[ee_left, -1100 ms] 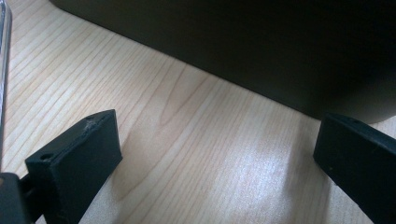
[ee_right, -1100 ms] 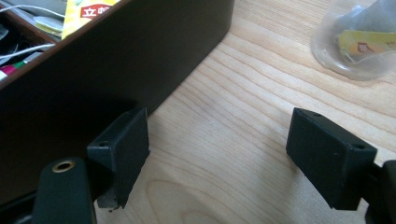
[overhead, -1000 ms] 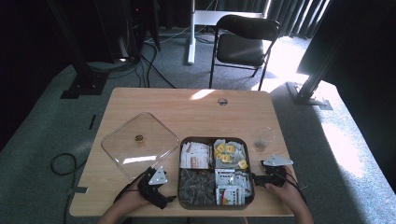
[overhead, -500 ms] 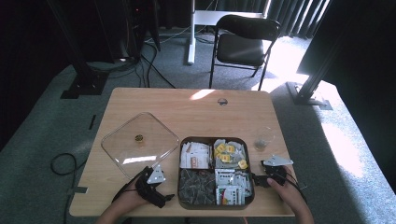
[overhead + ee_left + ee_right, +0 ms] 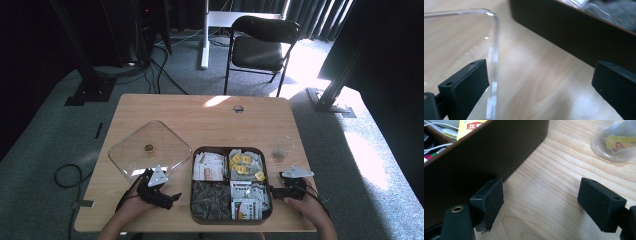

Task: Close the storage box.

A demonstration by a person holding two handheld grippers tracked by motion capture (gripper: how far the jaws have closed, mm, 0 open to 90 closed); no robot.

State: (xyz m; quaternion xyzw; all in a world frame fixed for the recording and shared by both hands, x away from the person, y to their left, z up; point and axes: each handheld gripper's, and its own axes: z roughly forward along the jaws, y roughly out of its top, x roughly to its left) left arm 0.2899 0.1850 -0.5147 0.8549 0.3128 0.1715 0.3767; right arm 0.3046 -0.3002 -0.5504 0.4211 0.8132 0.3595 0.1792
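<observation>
Left gripper [image 5: 167,196] shifted toward tray [image 5: 195,200] edge, jaws open beside clear lid [image 5: 150,150], right gripper [image 5: 278,191] seemingly unmoved, open.

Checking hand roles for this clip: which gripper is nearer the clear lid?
Left. The left gripper sits at the clear lid's near corner; the right gripper is across the tray.

Bare wood is left along the far half of the light wooden table [image 5: 210,112]; nearer, passage is blocked by the clear square plastic lid [image 5: 150,150], the dark brown compartmented tray [image 5: 231,184] and a small clear plastic cup [image 5: 279,153].
</observation>
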